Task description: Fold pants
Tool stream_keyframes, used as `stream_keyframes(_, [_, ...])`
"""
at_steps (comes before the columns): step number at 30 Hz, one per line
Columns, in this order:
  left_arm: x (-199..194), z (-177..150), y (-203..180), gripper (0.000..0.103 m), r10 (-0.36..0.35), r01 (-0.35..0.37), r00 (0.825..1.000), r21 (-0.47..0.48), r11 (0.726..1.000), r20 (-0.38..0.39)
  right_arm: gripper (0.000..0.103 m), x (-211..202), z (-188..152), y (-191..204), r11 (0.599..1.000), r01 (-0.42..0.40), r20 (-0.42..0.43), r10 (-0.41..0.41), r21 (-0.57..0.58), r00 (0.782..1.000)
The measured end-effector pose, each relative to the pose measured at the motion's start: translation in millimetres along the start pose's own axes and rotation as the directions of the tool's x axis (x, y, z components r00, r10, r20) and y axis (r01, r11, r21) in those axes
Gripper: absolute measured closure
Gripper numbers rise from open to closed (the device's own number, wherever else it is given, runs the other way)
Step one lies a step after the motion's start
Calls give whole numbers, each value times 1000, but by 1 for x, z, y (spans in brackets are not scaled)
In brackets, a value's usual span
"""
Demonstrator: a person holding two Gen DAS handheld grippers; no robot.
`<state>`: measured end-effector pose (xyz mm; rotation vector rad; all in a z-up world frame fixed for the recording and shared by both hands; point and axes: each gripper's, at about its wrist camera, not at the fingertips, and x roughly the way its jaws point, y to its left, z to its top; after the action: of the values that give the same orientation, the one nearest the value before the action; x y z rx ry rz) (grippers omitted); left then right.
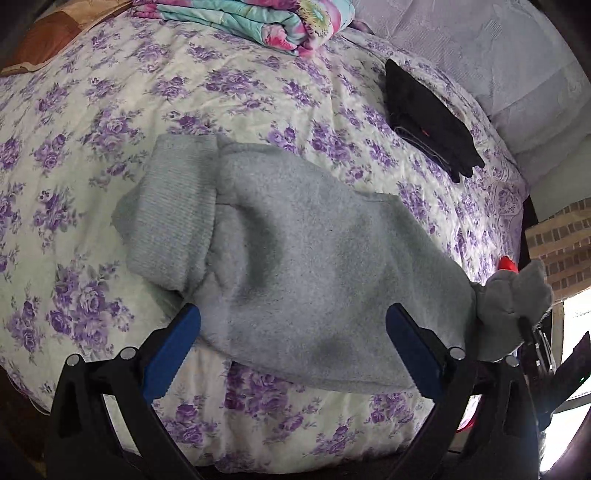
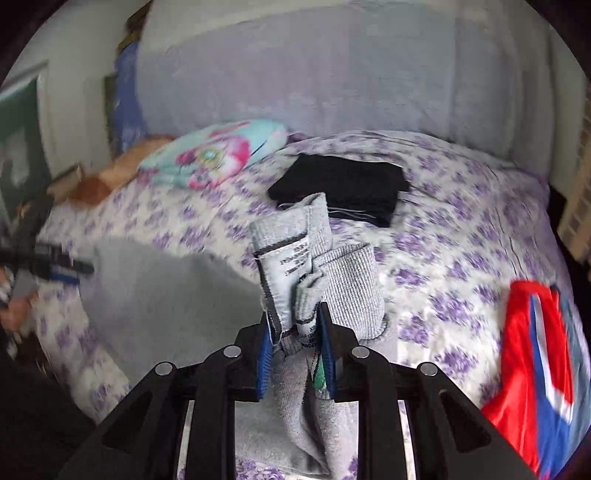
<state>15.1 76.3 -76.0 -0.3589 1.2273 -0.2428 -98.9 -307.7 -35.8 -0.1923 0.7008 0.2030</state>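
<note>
Grey fleece pants (image 1: 295,251) lie across the purple-flowered bedspread (image 1: 110,122), seen from the left wrist view: ribbed cuff or waistband end toward the upper left, the rest running down to the right edge, where a bunched corner is lifted off the bed. Left gripper (image 1: 291,343) hangs above the cloth with its blue fingers (image 1: 173,354) spread wide; nothing is pinched between them, though the fabric passes under the gap. Folded black garment (image 1: 432,122) sits further back on the bedspread, well apart from the pants. Rolled floral quilt (image 1: 258,22) at the far edge, pale headboard cushion (image 1: 498,55) behind. Right wrist view, somewhat blurred: right gripper (image 2: 295,332) has its blue pads drawn close together and clamped on a gathered fold of the grey pants (image 2: 314,266), ribbed band and white care label (image 2: 288,266) standing up above the pads. Remaining grey cloth trails down and left onto the bedspread (image 2: 443,258). Black garment (image 2: 343,184) beyond the held fold; quilt (image 2: 210,155) to its left. Red, white and blue cloth (image 2: 535,369) lies at the right edge of the bed.
</note>
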Motion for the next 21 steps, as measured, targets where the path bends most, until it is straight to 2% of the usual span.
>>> stream_keyframes(4, [0,-7,13,5,-9,9,1000,-27,1000,3,84,30,-13,53,978,-17,-78,1,-208,997])
stream_keyframes(9, [5,-13,24,5,-19,18,1000,-55,998,-11,84,55,-31,74,949,-68,-183,11,-309,983])
stream_keyframes(10, [6,-14,25,5,-17,16,1000,-56,998,-17,79,60,-36,77,943,-81,-204,14,-322,979])
stream_keyframes(13, [10,-16,26,5,-10,8,999,-60,998,-31,49,57,-37,88,931,-147,-228,72,-333,971])
stream_keyframes(15, [9,-16,27,5,-7,5,1000,-60,998,-28,46,40,-28,82,936,-228,-220,171,-267,960])
stream_keyframes(16, [7,-16,27,5,-4,3,1000,-59,998,-21,49,26,-20,74,943,-268,-183,233,-199,955])
stream_keyframes(17, [5,-15,27,5,0,-1,1000,-59,998,-12,49,13,-13,63,953,-274,-132,257,-131,957])
stream_keyframes(19, [-1,-14,30,5,5,-5,1000,-65,998,5,49,0,-2,38,977,-215,-67,213,-20,975])
stream_keyframes(21, [-6,-13,33,5,5,-4,1000,-78,997,21,54,5,-1,13,994,-100,-73,104,52,992])
